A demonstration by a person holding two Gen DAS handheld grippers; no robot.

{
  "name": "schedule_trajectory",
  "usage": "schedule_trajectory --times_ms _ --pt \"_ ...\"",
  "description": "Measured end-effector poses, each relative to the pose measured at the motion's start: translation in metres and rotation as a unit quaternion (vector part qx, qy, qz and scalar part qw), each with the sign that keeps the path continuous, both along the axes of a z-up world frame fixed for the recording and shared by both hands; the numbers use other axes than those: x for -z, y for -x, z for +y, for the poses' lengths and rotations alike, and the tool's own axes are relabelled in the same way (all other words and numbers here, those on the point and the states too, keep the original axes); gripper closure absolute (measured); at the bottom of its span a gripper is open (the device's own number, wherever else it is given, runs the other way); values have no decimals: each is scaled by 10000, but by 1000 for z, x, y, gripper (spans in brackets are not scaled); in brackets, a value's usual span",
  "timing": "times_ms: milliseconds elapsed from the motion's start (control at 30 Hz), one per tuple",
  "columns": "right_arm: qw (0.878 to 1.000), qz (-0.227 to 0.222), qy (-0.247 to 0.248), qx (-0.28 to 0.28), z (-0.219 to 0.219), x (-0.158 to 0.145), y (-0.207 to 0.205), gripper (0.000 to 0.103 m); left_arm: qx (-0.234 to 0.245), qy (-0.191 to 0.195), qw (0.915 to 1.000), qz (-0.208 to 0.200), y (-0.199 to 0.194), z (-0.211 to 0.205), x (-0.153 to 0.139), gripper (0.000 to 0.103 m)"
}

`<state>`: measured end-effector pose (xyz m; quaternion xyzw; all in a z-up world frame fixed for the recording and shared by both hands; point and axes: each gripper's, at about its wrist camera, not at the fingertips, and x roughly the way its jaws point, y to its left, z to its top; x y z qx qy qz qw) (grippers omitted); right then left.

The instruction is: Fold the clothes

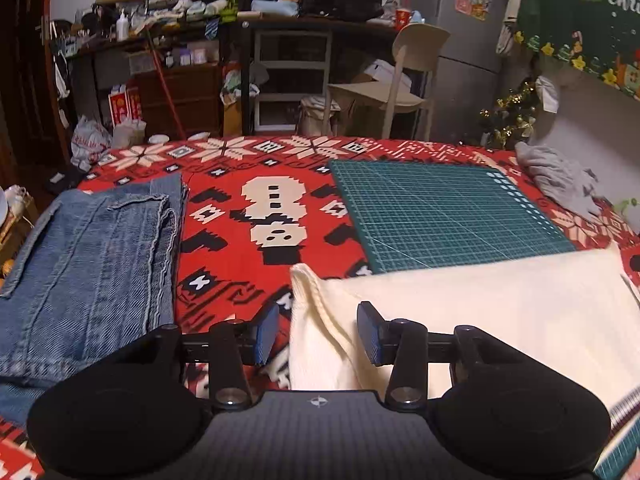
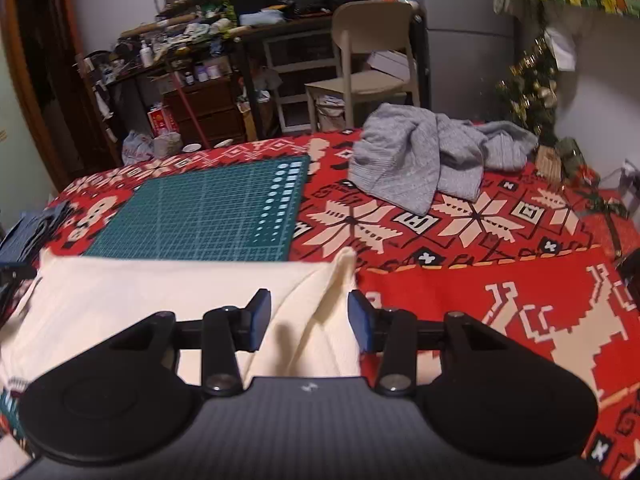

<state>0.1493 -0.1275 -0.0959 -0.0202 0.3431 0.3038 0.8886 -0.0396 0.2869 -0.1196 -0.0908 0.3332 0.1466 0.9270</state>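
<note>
The red cloth (image 1: pixel 224 248) covers the table. On it, far centre, lies the green mat (image 1: pixel 440 212). My cream garment (image 1: pixel 500 312) lies near, overlapping the mat's near edge. Folded jeans (image 1: pixel 88 264) lie left; grey clothes (image 2: pixel 420 160) far right. My left gripper (image 1: pixel 318 334) and right gripper (image 2: pixel 308 322) stand spread, each straddling a cream corner, not pinching.

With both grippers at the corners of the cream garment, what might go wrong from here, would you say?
1. Both the left gripper and right gripper stand open around puckered corners of the cream garment, so the fold may spring back.
2. The garment's far edge overlaps the cutting mat; dragging could shift it.
3. The folded jeans lie close beside and could be nudged.
</note>
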Motion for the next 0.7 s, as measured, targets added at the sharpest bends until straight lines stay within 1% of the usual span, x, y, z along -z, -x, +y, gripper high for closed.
schedule_trajectory --times_ms 67,200,233,267,300,400,500,600,700 --pt "10000 19 79 58 7 7 -11 57 -9 49 10000 -1 -5 5 4 61" --pt "9998 117 72 133 13 19 -32 58 -38 227 9997 18 -11 14 11 60" --pt "9998 157 65 144 14 21 -37 63 -45 270 9996 0 -11 15 12 60" --pt "9997 203 29 107 15 24 -42 83 -67 297 9995 -24 -12 16 13 60" --pt "9997 237 13 57 16 25 -46 91 -73 318 9995 -49 -12 17 14 61" --pt "9994 330 -41 -41 18 28 -53 91 4 239 9996 -127 -13 12 14 90" --pt "9991 371 -203 20 17 26 -59 92 13 68 9998 -192 -13 5 14 91" --pt "9985 370 -383 89 15 21 -66 92 -103 45 9996 -262 -15 6 11 92" --pt "9990 299 -324 78 23 22 -76 92 -153 -30 9995 -275 -19 9 10 92"
